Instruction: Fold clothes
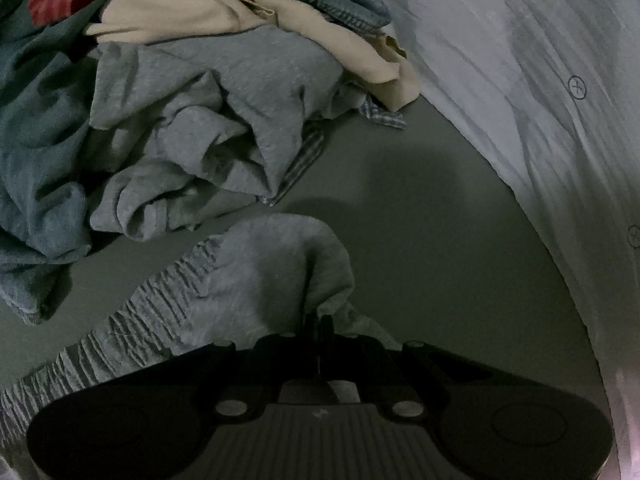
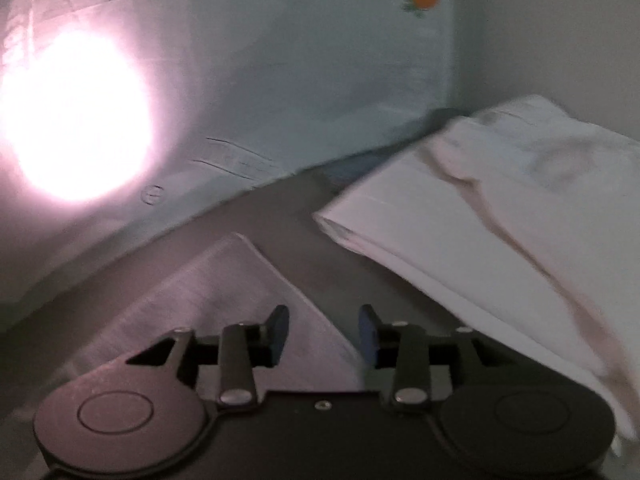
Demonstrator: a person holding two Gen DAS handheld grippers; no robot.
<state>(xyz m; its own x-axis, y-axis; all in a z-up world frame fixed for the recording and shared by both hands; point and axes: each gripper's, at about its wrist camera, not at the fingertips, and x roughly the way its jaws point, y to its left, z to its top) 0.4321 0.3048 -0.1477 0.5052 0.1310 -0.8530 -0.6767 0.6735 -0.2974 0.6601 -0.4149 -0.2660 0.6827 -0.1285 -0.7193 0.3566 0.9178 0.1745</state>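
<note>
Left gripper (image 1: 319, 320) clenched on grey garment (image 1: 256, 280), waistband running away lower-left. Right gripper (image 2: 324, 330) released, fingers empty; pale folded cloth (image 2: 224, 300) beneath, left of centre.

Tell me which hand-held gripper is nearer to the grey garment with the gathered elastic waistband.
Left. The left hand-held gripper is shut on the grey garment with the gathered elastic waistband. The right hand-held gripper hangs open over a pale folded cloth; no waistband shows there.
</note>
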